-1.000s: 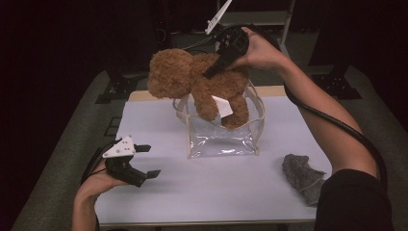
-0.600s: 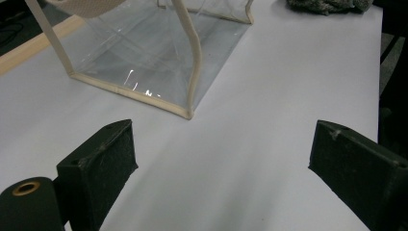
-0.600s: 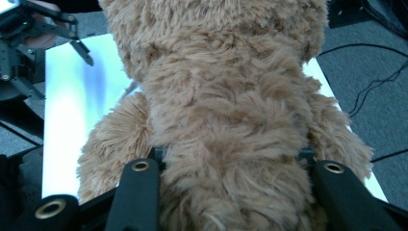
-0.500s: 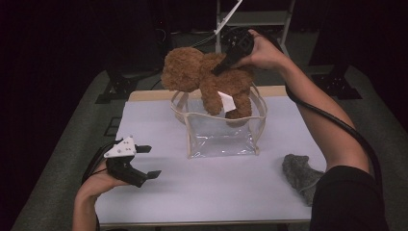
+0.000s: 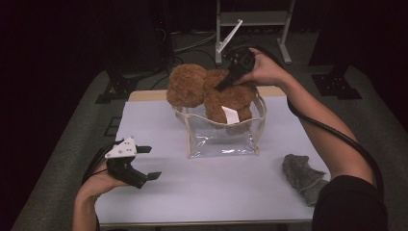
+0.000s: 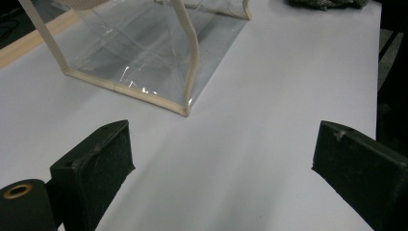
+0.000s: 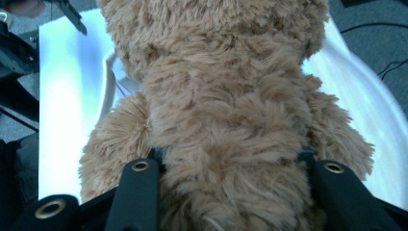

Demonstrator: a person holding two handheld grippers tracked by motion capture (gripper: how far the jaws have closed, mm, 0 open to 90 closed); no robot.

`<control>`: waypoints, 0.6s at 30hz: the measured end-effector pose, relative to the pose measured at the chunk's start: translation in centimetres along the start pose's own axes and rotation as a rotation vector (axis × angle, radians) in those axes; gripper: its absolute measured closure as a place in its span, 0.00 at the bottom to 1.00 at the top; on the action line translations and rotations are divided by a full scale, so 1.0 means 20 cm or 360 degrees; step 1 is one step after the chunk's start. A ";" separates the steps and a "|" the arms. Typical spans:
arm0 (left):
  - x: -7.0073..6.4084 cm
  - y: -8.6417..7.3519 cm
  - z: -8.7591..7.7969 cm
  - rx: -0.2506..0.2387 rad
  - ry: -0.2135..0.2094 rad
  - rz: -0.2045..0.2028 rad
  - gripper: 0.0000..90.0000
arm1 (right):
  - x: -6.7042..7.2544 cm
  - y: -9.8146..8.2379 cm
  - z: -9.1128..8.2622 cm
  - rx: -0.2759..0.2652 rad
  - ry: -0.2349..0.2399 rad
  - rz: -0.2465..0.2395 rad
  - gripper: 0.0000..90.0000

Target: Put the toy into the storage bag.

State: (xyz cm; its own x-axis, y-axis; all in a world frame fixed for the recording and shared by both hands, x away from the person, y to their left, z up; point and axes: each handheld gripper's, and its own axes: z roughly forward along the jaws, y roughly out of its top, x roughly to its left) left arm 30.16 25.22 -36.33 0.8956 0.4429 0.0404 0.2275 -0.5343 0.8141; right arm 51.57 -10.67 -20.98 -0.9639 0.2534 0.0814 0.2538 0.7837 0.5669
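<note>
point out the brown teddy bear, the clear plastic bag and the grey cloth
brown furry teddy bear (image 5: 192,89), high view, on its head
clear plastic bag with beige trim (image 5: 221,139), high view, on its front wall
crumpled grey cloth (image 5: 300,175), high view, on its middle

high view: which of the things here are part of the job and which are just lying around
In the job:
- brown teddy bear, held by the right gripper
- clear bag, the bear partly inside it

Lying about:
- grey cloth on the table
- left gripper, open and idle near the table's edge

dim room, table (image 5: 159,120) lit from above; glare whitens it in the right gripper view.
</note>
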 end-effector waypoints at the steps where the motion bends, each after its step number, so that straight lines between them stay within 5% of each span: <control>1: 0.00 0.00 0.00 0.0001 -0.0005 -0.0009 0.07 | 0.00 -0.01 0.01 0.0005 0.0003 0.0002 0.60; 18: -0.01 0.00 0.01 0.0022 -0.0021 0.0001 0.07 | -0.01 -0.18 0.15 0.0131 0.0035 0.0084 0.60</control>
State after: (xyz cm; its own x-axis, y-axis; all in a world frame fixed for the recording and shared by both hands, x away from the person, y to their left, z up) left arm 30.11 25.00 -36.47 0.9006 0.4333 0.0334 0.2320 -0.5444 0.8061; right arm 51.03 -11.87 -25.49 -0.9504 0.2836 0.1278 0.3090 0.8137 0.4924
